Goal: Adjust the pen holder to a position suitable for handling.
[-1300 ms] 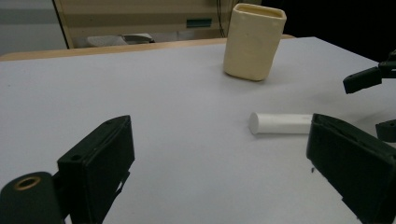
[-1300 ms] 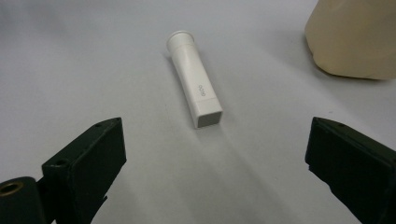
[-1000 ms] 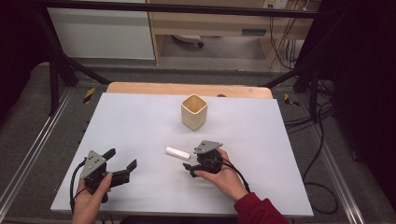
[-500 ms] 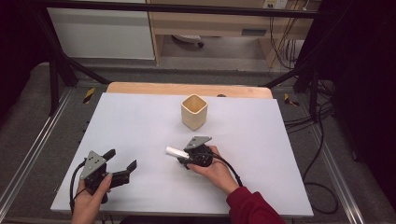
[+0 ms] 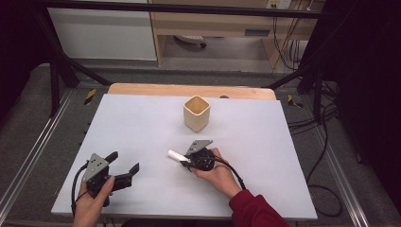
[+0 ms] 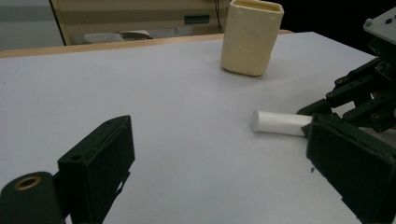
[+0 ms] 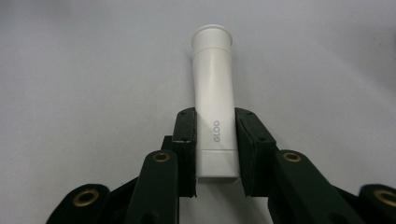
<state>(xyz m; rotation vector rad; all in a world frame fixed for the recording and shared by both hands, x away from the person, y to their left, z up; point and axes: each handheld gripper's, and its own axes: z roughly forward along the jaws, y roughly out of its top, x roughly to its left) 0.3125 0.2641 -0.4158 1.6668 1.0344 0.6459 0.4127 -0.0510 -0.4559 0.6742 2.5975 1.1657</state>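
Note:
A white tube [image 5: 175,154] marked GLOO lies on the pale table [image 5: 142,127], flared cap end pointing away from my right gripper [image 5: 186,161]. The right gripper's jaws have just been closing and now press on both sides of the tube [image 7: 215,93] near its flat end; right gripper [image 7: 215,140] is shut on it. My left gripper [image 5: 125,161] rests at the front left, held by a hand, jaws wide apart with nothing between them. From the left gripper [image 6: 224,158], the tube [image 6: 280,122] lies ahead to the right. A cream square cup [image 5: 196,112] stands upright beyond the tube.
The cup [image 6: 252,37] is the one other object on the table. A wooden strip [image 5: 189,90] runs along the far edge. Metal rails and cables lie on the floor at both sides. A dark red sleeve [image 5: 255,210] comes in at the bottom.
The right gripper slid a little left up to the tube and its jaws closed around the tube's end. The left gripper stayed put.

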